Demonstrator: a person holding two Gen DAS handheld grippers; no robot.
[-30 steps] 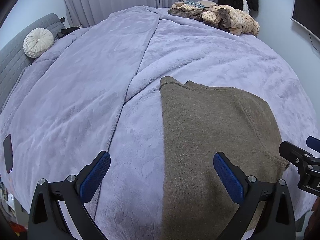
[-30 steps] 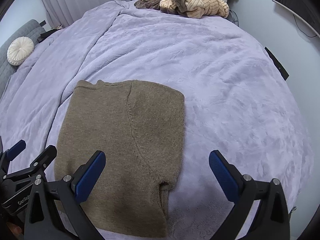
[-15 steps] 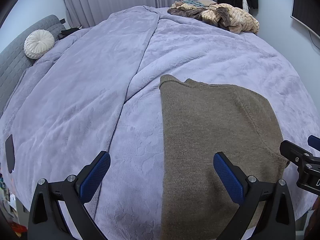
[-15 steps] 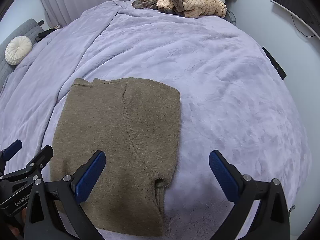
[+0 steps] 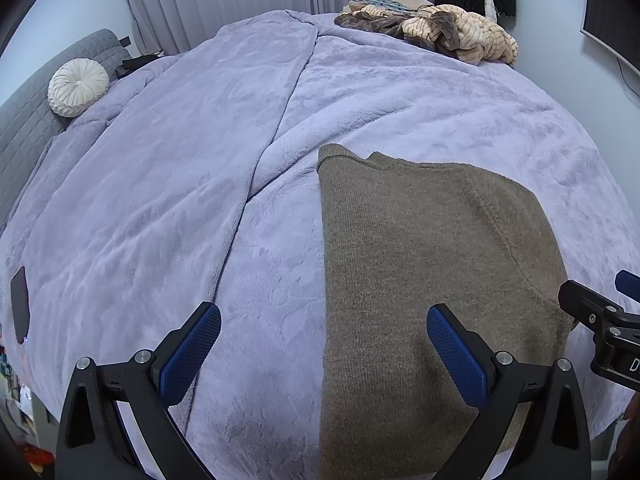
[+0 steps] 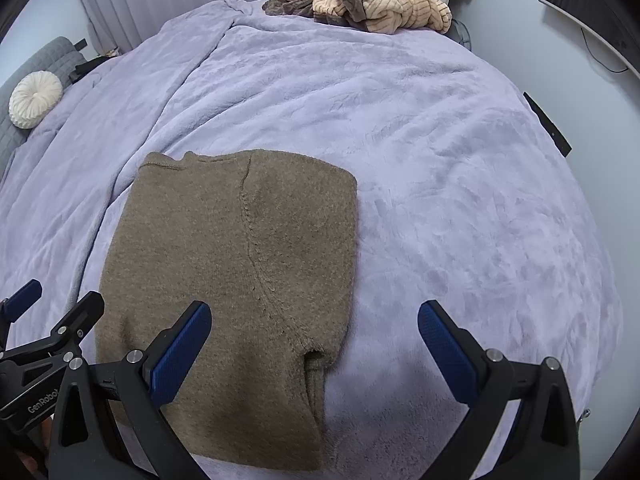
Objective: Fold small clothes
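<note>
At far left, a round white pleated cushion [image 5: 78, 88] rests against the grey quilted headboard [image 5: 24, 128]. The left gripper [image 5: 324, 354] hangs released over the lilac plush blanket [image 5: 180, 200] covering the bed, its right finger above the folded olive-brown knit sweater [image 6: 236, 264]. That sweater lies flat on the blanket near the bed's front edge. The right gripper [image 6: 314, 350] is also spread wide and empty, straddling the sweater's right edge. A heap of beige and brown clothes [image 6: 368, 6] sits at the far end.
</note>
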